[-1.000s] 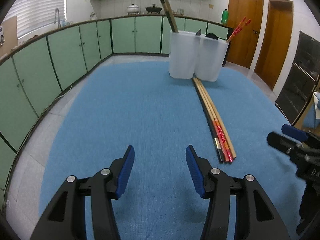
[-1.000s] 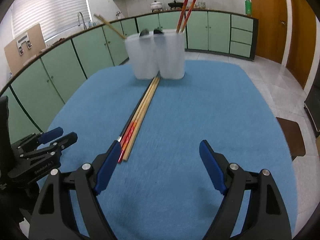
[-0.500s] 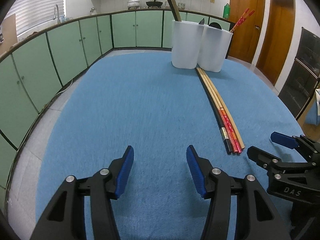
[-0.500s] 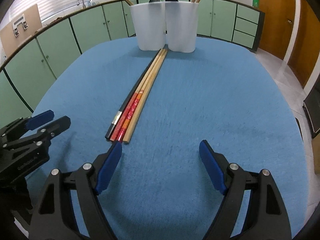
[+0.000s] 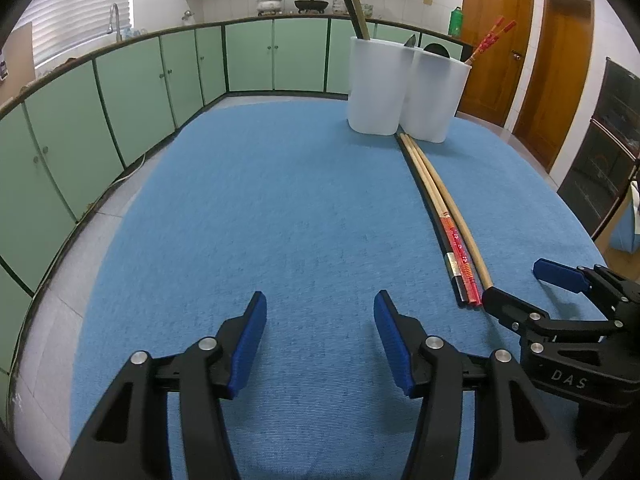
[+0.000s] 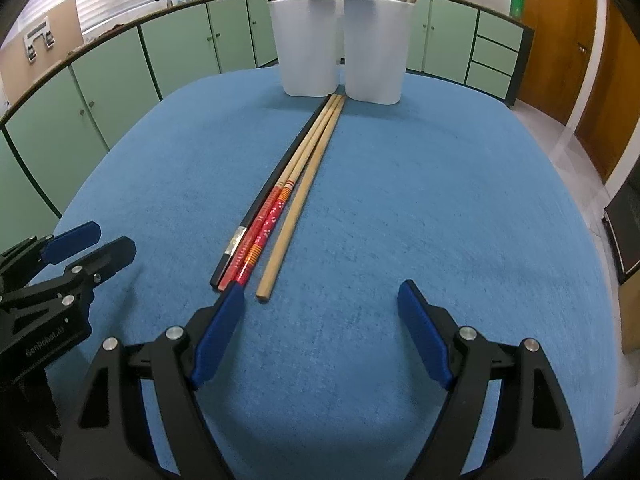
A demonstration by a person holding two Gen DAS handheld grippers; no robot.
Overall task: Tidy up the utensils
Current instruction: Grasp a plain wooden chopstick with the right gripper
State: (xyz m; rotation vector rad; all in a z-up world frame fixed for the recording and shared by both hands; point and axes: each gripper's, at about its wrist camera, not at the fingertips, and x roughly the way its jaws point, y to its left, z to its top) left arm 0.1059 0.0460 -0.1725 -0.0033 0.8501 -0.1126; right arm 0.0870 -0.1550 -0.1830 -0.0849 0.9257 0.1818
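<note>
The left tongs [image 5: 318,340] hover with jaws apart over bare blue worktop [image 5: 280,200], nothing between them, and the loose chopsticks [image 6: 280,208] lie off to their right. The right tongs [image 6: 320,320] stand wider apart, also empty, with the near ends of the chopsticks just ahead of their left pad. There are four sticks side by side: a black one, two with red patterned ends and a plain wooden one, all pointing away from the tongs toward the two cups. To my eye the step in hand is picking one up, and the right tongs look better placed for it; they would do well to shift a little left so a single stick sits between the pads, then close near its end, since the sticks touch one another and two could come up together. Beyond the far tips, the left white cup [image 6: 306,48] holds a wooden stick leaning left, the right white cup [image 6: 376,48] holds two red chopsticks, and dark utensil heads show over the rims.
</note>
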